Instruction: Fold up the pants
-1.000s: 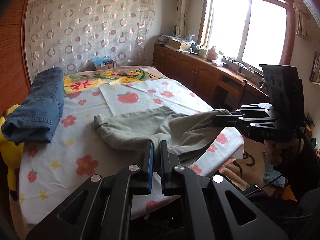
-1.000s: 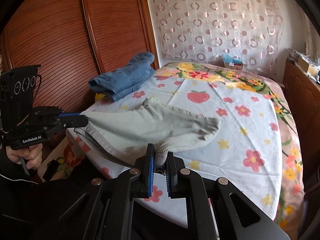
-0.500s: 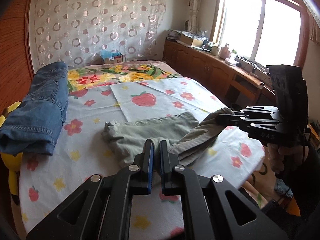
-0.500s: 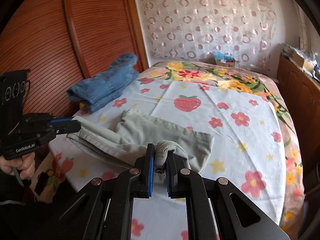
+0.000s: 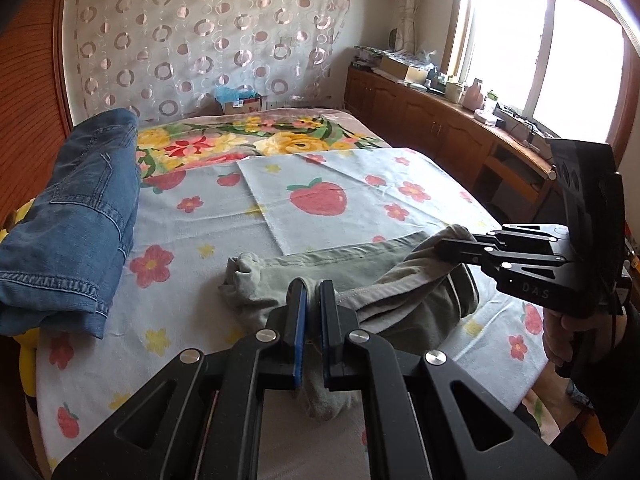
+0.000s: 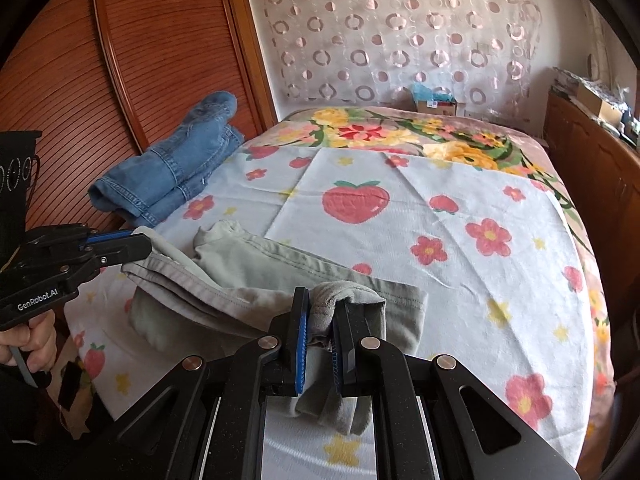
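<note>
Grey-green pants (image 6: 256,276) lie half-folded at the near edge of the bed (image 6: 500,320), which wears a strawberry-print sheet; folded jeans (image 6: 172,176) sit farther back. The left hand-held gripper (image 5: 313,300) and right hand-held gripper (image 6: 320,316) each clamp the pants' cloth.

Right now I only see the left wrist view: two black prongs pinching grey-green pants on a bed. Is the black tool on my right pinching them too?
Observer: Yes. Its own camera shows the right gripper shut on a bunched fold of the grey-green pants, between blue pads, with a loose end hanging below.
Operator: And what does my tool look like from over there?
Observer: The left gripper clamps the pants' edge near the corner of the bed; its side reads GenRobot.AI.
Operator: Who carries it?
Observer: A person's left hand wraps its handle, low beside the mattress.
</note>
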Tool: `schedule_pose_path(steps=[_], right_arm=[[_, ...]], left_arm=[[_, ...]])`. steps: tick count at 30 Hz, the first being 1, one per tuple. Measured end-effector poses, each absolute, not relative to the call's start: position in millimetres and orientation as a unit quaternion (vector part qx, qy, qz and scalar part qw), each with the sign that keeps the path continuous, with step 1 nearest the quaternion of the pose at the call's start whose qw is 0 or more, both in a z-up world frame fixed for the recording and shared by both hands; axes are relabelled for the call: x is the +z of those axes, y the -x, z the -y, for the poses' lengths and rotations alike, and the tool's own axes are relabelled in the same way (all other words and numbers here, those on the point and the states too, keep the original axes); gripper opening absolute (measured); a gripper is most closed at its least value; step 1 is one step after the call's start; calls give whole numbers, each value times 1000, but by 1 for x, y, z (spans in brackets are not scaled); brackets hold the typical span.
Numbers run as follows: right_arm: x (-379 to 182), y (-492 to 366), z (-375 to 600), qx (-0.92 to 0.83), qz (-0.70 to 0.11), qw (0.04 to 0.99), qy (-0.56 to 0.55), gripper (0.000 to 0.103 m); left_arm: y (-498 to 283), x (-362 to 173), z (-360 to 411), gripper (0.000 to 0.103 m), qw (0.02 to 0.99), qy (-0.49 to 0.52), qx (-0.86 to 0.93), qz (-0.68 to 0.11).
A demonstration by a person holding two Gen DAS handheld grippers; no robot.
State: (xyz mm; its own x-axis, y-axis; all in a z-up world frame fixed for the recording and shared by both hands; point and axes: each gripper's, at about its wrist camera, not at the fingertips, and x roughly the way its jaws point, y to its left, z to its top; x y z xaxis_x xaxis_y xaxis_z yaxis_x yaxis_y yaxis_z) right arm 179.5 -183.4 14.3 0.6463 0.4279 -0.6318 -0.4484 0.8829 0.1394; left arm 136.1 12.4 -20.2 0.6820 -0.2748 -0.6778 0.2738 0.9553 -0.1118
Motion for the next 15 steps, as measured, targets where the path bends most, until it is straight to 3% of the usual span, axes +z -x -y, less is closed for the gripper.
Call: schedule_pose_path(steps=[10, 15], right_arm=[[12, -189, 185, 240, -347, 907, 17, 10], [11, -193, 186, 239, -345, 907, 14, 11]], left_arm=[[-141, -22, -18, 8, 919, 13, -146, -366], [-138, -19, -24, 27, 927, 10, -125, -355]])
